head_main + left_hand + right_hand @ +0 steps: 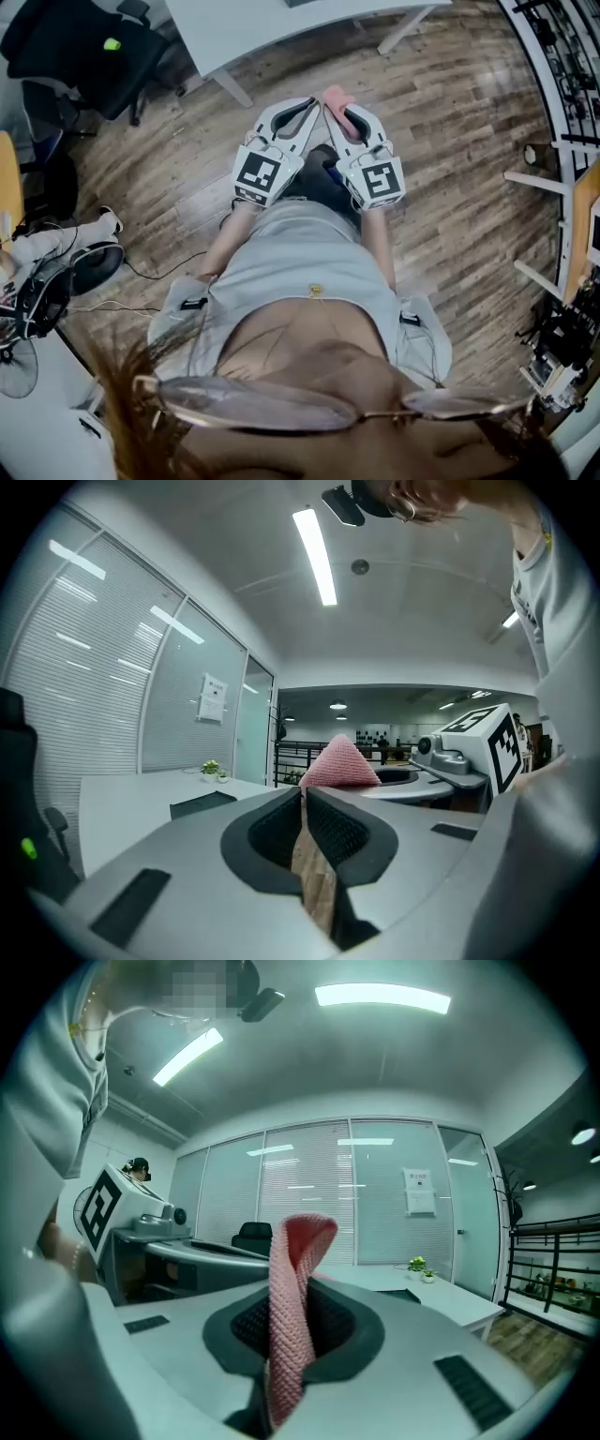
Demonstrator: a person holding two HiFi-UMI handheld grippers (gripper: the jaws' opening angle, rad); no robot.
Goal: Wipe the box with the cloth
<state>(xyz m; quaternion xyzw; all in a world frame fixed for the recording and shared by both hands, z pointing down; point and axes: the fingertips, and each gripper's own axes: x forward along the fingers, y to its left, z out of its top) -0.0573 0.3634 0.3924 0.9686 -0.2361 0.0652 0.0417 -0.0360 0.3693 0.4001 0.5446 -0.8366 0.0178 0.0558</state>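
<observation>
A pink knitted cloth [291, 1316] stands folded between the jaws of my right gripper [298, 1283], which is shut on it. In the head view the cloth [345, 117] pokes out of the right gripper [337, 105], held level in front of the person above the wooden floor. My left gripper [309, 105] is right beside it, tips nearly touching. In the left gripper view the left gripper [305, 797] is shut with nothing in it, and the cloth [339, 764] shows just beyond. No box is visible in any view.
A white table [281, 28] stands ahead, with a black office chair [84, 47] to its left. Cables and a fan [42, 295] lie at the left on the floor. Racks and white frames [553, 187] line the right side.
</observation>
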